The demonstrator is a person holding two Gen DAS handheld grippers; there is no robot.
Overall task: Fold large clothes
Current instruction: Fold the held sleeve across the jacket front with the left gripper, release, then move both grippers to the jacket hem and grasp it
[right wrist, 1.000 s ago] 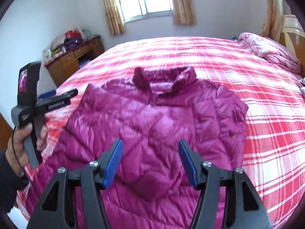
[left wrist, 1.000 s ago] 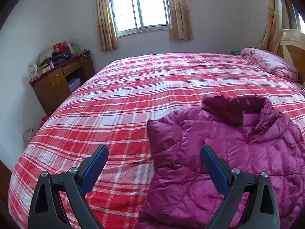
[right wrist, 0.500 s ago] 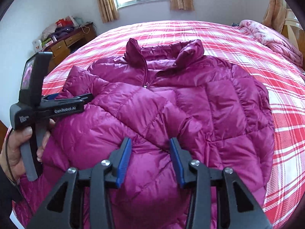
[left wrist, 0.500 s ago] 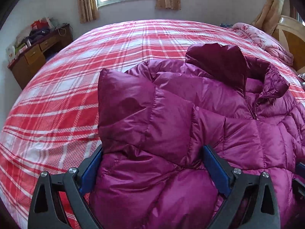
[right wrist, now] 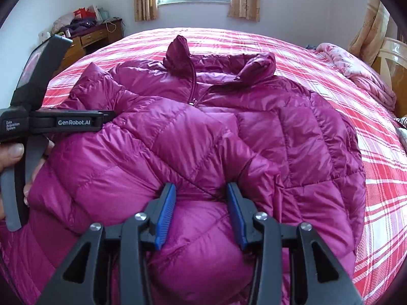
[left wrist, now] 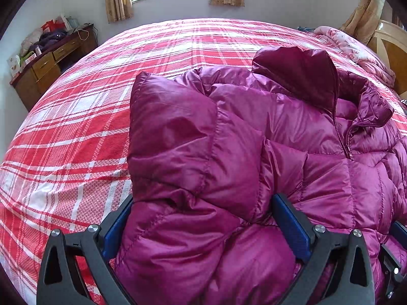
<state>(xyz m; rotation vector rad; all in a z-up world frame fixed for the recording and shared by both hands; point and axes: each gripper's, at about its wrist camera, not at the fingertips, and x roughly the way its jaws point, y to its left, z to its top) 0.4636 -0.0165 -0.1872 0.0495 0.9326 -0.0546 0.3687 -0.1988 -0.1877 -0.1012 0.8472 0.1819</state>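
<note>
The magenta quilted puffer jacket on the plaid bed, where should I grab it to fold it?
Grip the magenta quilted puffer jacket at its near hem, coming from the near bed edge. It lies front-up, collar far, so the puffy hem bulges toward both grippers.

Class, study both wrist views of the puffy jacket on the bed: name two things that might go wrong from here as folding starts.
1. The magenta down jacket is glossy and thick; the right hand-held gripper, part closed on a bulge, may lose it.
2. The left hand-held gripper straddles a wide, puffy fold with jaws open; closing may catch only the top layer, so the sleeve could fold unevenly.
</note>
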